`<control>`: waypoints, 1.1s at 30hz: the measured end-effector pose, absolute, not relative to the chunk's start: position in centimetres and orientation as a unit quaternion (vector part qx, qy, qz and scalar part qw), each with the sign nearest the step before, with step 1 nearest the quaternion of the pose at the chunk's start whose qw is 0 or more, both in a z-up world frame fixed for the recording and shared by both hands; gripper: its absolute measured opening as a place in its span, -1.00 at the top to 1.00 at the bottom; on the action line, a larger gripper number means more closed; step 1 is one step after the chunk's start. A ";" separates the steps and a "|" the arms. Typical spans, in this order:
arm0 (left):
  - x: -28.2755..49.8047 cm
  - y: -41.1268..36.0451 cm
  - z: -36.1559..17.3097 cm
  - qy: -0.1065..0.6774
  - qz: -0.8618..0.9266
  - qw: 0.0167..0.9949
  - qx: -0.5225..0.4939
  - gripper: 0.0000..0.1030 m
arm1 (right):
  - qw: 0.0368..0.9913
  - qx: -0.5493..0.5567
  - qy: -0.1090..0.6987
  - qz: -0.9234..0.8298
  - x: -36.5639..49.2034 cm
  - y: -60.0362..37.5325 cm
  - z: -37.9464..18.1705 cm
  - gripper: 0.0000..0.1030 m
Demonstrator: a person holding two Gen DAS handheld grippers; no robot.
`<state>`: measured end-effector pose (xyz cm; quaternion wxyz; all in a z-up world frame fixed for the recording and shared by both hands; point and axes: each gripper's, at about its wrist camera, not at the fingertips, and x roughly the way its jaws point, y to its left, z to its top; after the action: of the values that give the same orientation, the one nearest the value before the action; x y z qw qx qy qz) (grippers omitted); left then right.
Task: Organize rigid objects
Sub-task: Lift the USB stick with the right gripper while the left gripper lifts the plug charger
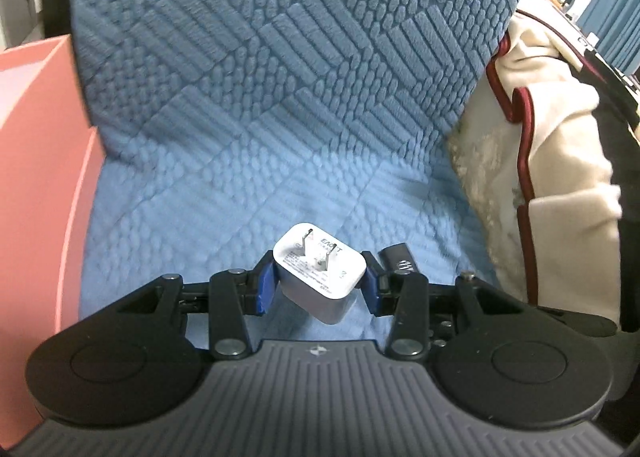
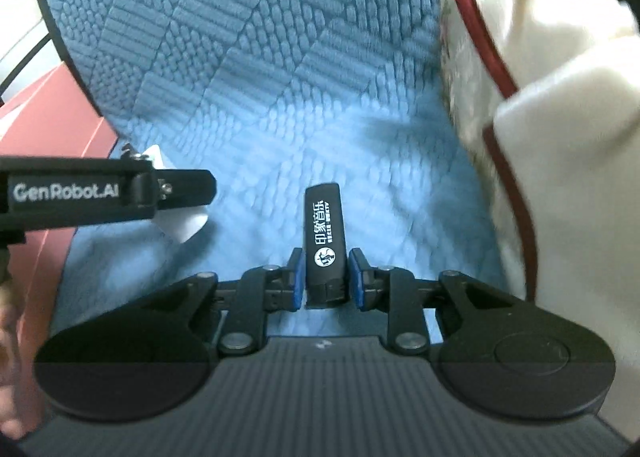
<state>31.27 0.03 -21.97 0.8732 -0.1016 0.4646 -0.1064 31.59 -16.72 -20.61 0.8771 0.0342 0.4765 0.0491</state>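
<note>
Charger block (image 1: 320,273), white, two flat prongs pointing up and away from the camera, sat between the blue pads (image 1: 266,285) of the left gripper (image 1: 320,283). Jaws were closed onto its two sides, with both pads in contact and the block tilted, its lower corner hanging clear of the fabric beneath. Printed text was visible on the prong face but too small to read in full.

Black stick-shaped device (image 2: 325,241), with white Chinese characters and a round logo on its top face, lay lengthwise between the pads of the right gripper (image 2: 325,281). Jaws were narrowed to its width and gripped its near end; the far end pointed away along the fingers. From the left wrist view the same device (image 1: 396,259) showed just to the right of the charger.

From the right wrist view, the left gripper (image 2: 176,193) entered from the left edge, marked "GenRobot.AI", with a white corner of the charger (image 2: 180,225) showing below it.

Both items were over a blue textured quilted cover (image 1: 280,97). Pink box (image 1: 36,137) stood at the left. Cream cloth with dark red piping (image 1: 560,177) lay at the right.
</note>
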 end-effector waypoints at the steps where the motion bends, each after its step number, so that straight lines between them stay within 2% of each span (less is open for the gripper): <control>1: 30.8 0.2 -22.0 0.465 -0.103 0.873 -0.105 0.05 | 0.877 0.036 0.476 0.048 31.2 -16.8 -20.5 0.47; 20: 22.5 1.9 -20.8 0.470 -0.084 0.868 -0.133 0.05 | 0.877 0.012 0.476 0.066 21.3 -13.3 -19.2 0.47; 28: 23.0 2.5 -21.4 0.479 -0.067 0.863 -0.149 0.05 | 0.873 0.021 0.484 0.064 21.9 -13.4 -20.0 0.46; 33: 23.3 2.2 -21.7 0.481 -0.060 0.863 -0.145 0.05 | 0.881 -0.031 0.467 0.068 22.5 -12.3 -20.4 0.45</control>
<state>23.34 2.18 -21.67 0.8626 -0.1454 0.4808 -0.0596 22.54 -12.26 -20.41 0.8810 -0.0310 0.4673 0.0678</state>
